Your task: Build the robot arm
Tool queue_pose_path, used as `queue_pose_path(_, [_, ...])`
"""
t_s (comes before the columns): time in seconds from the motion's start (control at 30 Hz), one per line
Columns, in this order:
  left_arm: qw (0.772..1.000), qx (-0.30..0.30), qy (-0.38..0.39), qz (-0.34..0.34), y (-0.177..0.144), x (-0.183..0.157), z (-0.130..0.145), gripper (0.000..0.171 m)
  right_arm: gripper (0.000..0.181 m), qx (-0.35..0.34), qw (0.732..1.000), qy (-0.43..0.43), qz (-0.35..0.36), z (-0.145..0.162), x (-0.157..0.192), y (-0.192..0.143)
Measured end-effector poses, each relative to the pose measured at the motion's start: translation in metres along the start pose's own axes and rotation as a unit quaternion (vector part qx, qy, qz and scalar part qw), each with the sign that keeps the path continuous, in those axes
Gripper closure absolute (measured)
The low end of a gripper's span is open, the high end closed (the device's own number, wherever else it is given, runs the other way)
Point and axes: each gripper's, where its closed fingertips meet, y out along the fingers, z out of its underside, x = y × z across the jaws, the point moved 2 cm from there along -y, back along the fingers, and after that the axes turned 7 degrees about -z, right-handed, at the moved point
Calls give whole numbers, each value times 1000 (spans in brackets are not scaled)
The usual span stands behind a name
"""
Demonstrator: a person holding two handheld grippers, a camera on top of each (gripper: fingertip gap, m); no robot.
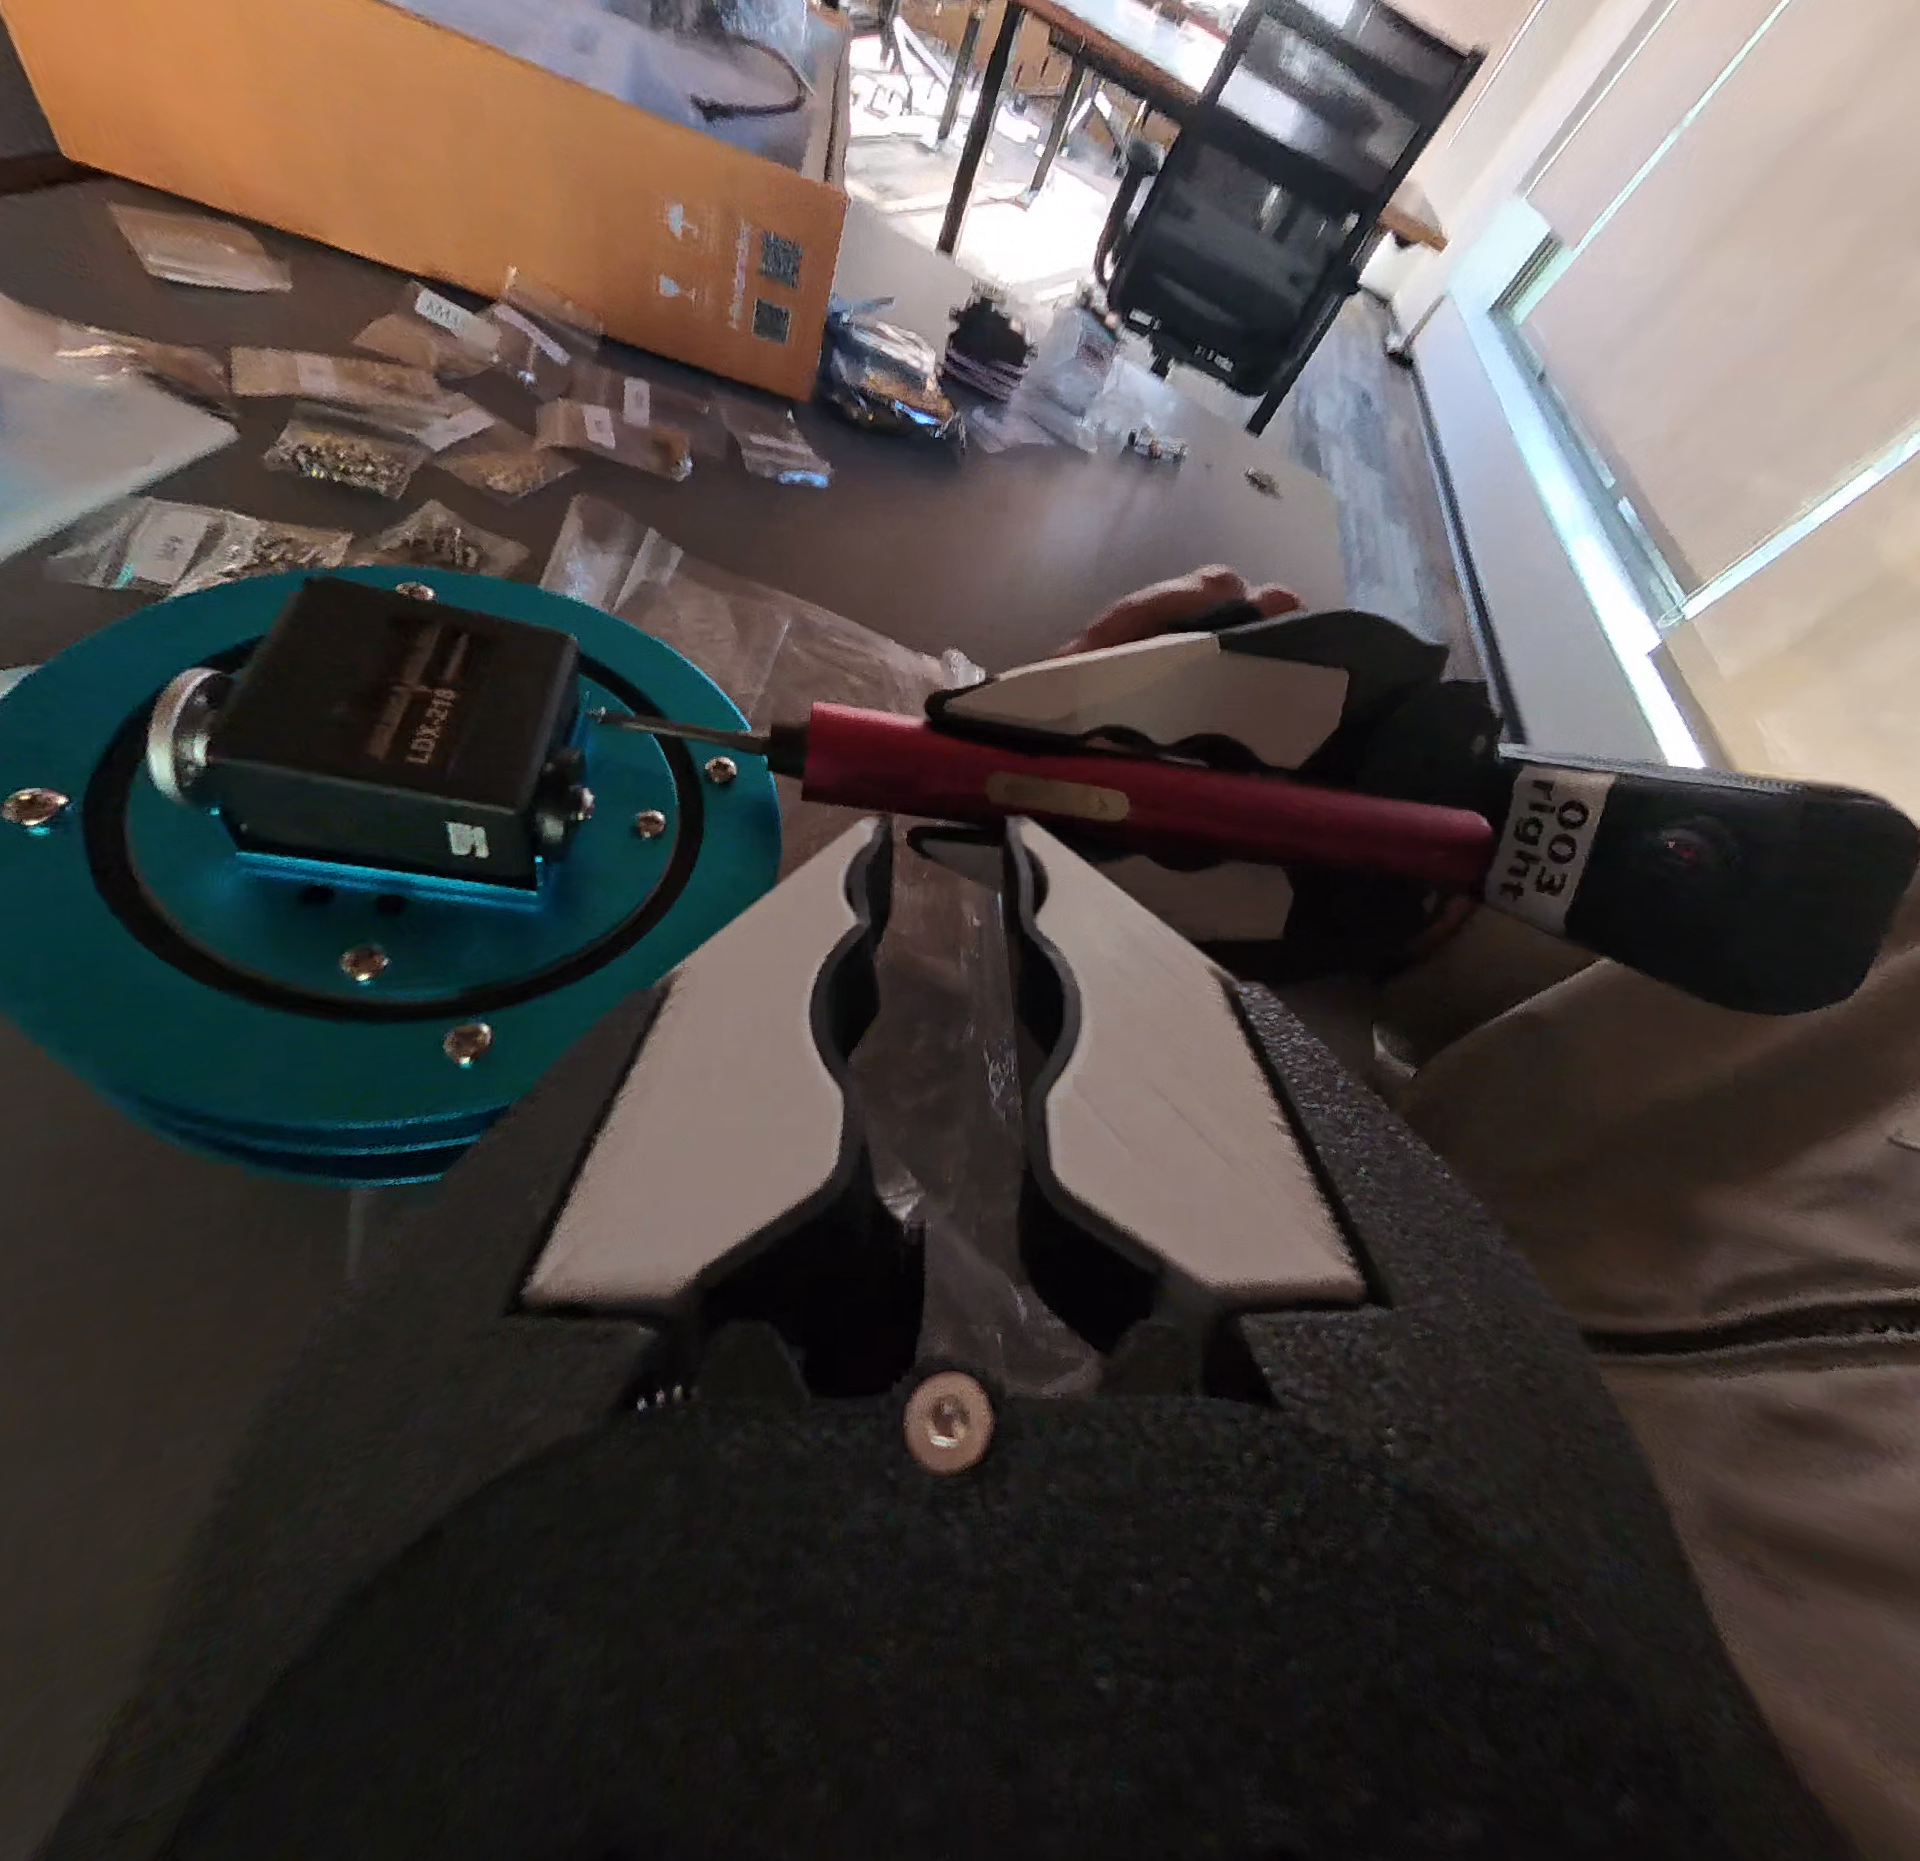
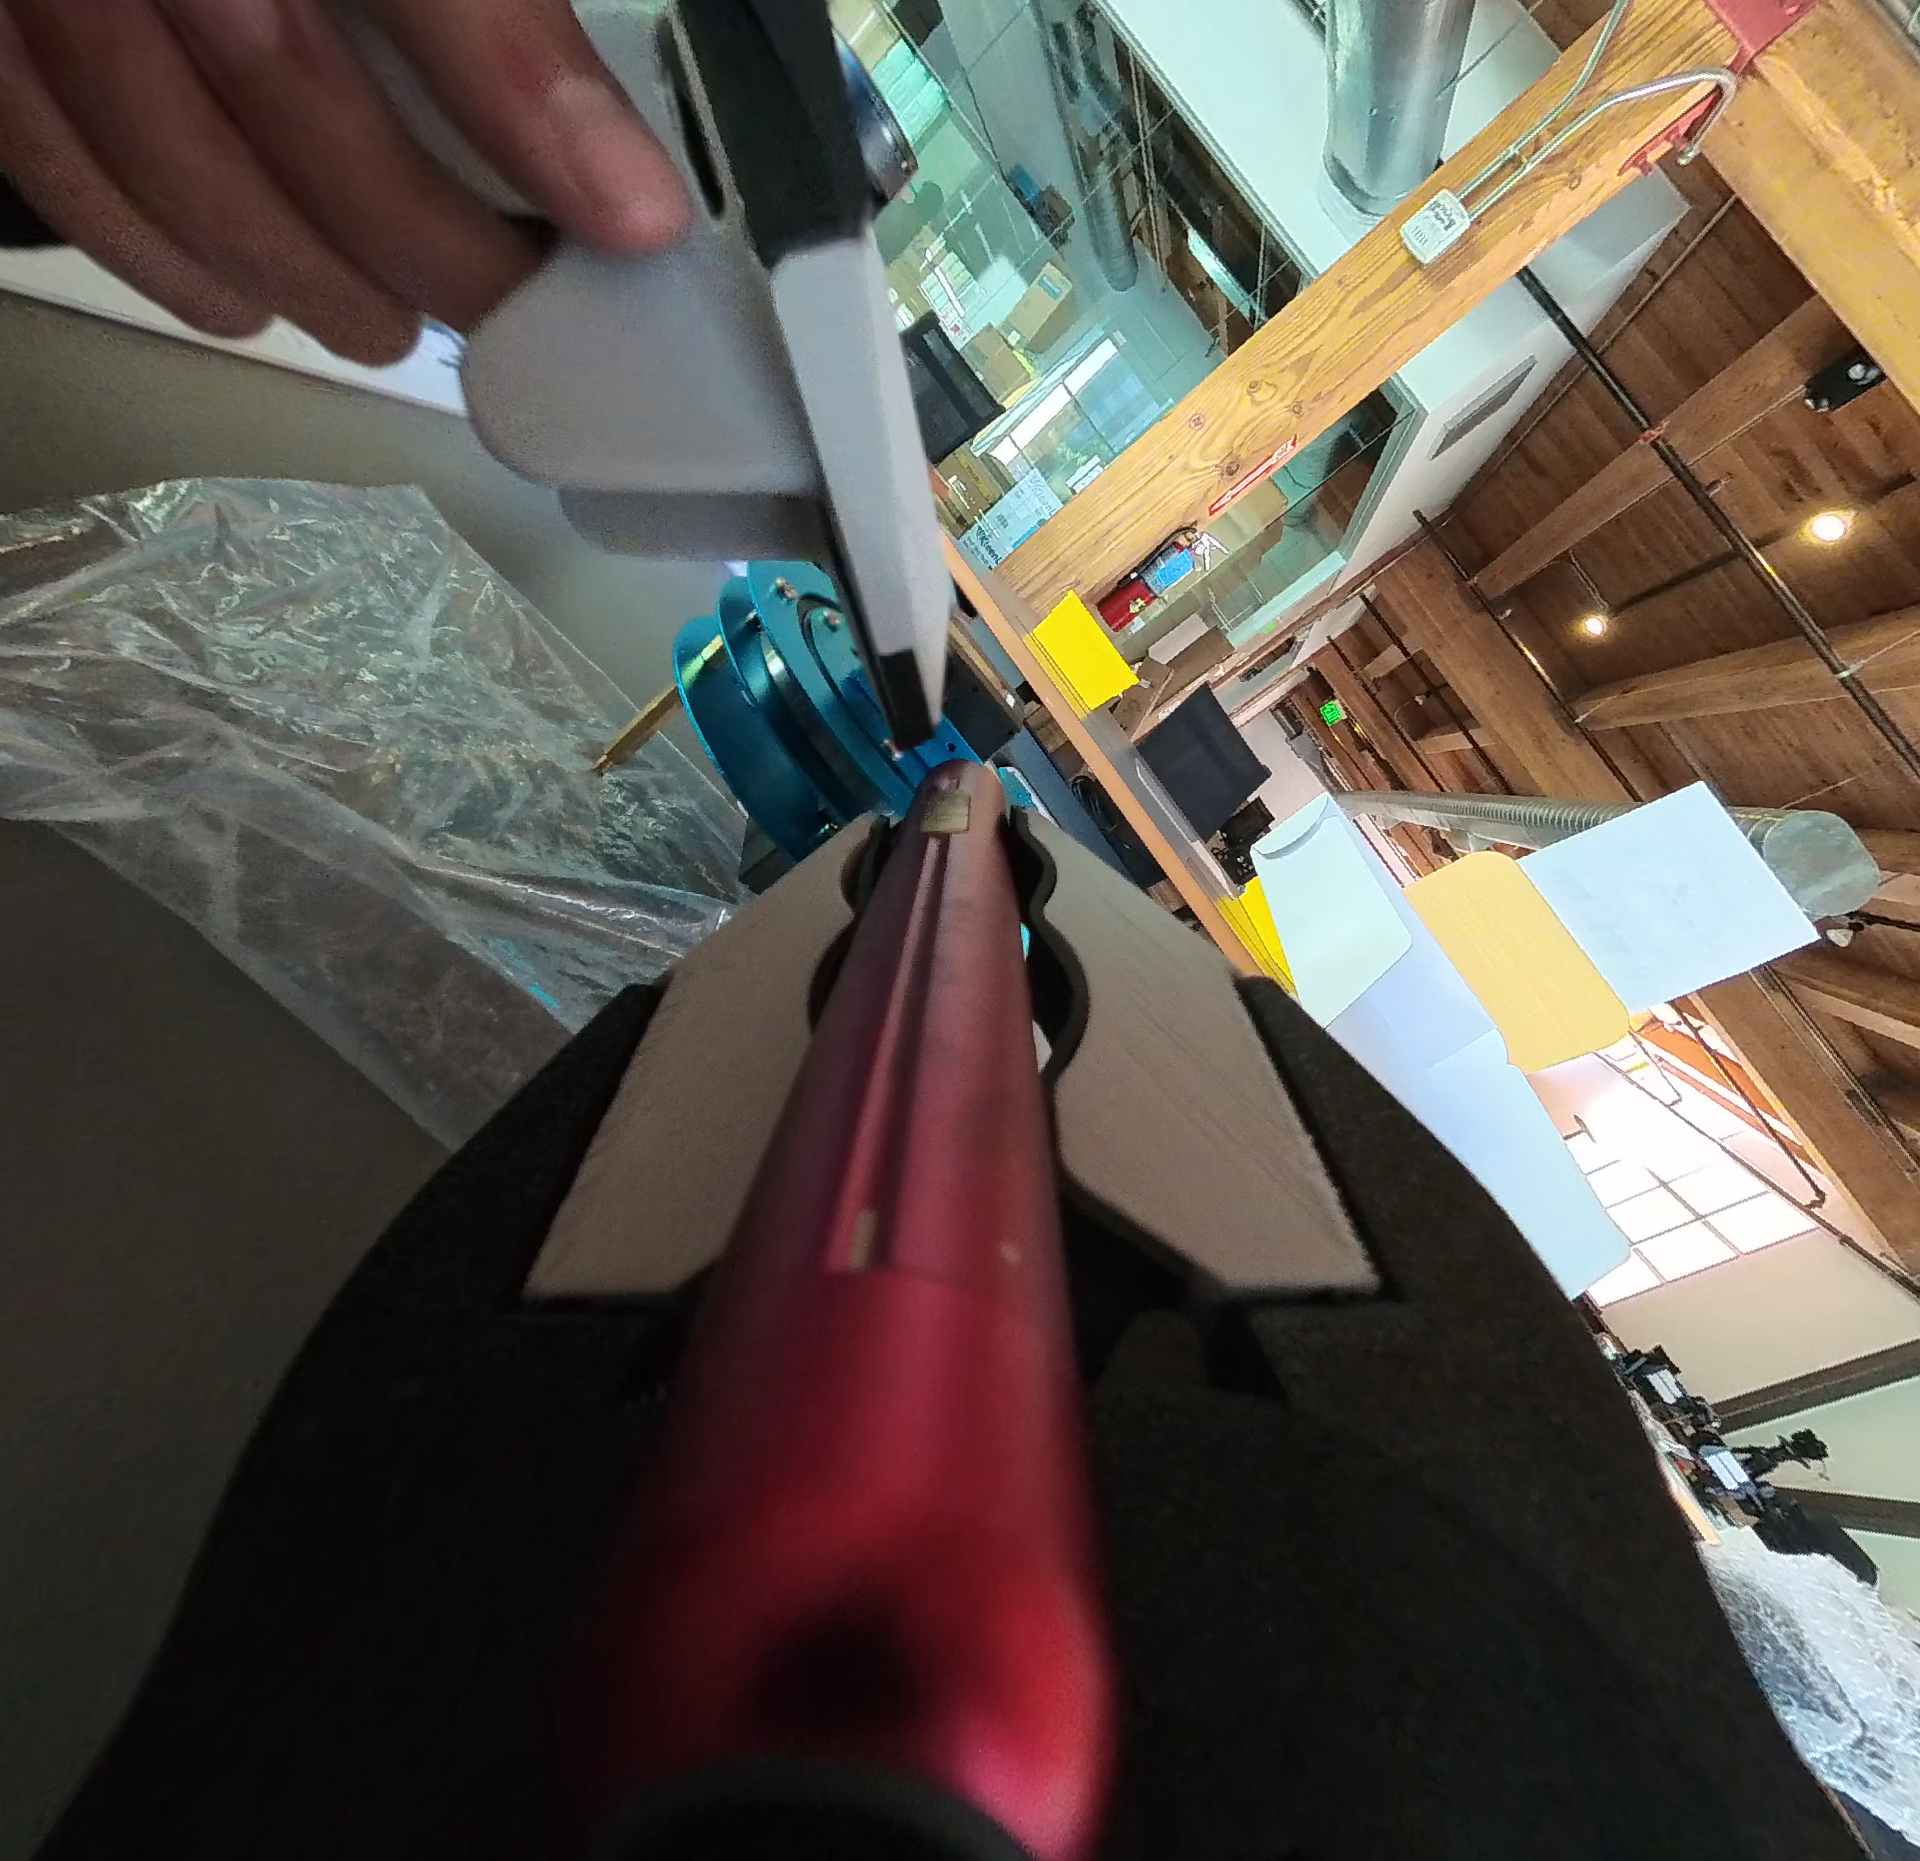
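A black servo block (image 1: 395, 741) sits on a round blue metal base (image 1: 343, 876) on the dark table. My right gripper (image 1: 956, 772) is shut on a red screwdriver (image 1: 1143, 803), lying almost level; its thin bit (image 1: 675, 731) reaches the servo's right side. In the right wrist view the screwdriver (image 2: 935, 1084) runs between my right gripper's (image 2: 951, 824) fingers toward the blue base (image 2: 769, 731). My left gripper (image 1: 945, 835) is just right of the base, under the screwdriver, its jaws narrowly apart with nothing between them. A hand (image 2: 312, 128) holds it.
An orange cardboard box (image 1: 468, 138) lies at the back of the table. Several small bags of screws (image 1: 343, 450) are scattered before it. Crumpled clear plastic (image 2: 312, 720) lies under the grippers. A black chair (image 1: 1278, 201) stands beyond the table's far edge. Only a small space, under 4 cm, lies between the two pairs of fingers. From the left gripper's tips to the black servo block (image 1: 395, 741) is close to 8 cm.
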Motion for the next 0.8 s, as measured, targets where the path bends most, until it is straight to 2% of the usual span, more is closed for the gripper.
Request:
queue_pose_path(0.1, [1000, -18, -1, -5, 2, 0, -5, 167, 161, 0, 1000, -1, 0, 0, 0, 0])
queue_pose_path(0.17, [999, -31, 13, -2, 1, -7, -8, 171, 161, 0, 1000, -2, 0, 0, 0, 0])
queue_pose_path(0.27, [999, -34, 18, 16, 2, -18, -9, 171, 161, 1, 1000, -3, 1, 0, 0, 0])
queue_pose_path(0.43, [999, -25, 28, 8, 7, -20, -4, 171, 161, 1, 1000, -3, 0, 0, 0, 0])
queue_pose_path(0.8, [999, -26, -19, 39, 8, -16, -5, 171, 161, -1, 1000, 6, -6, 1, -1, 2])
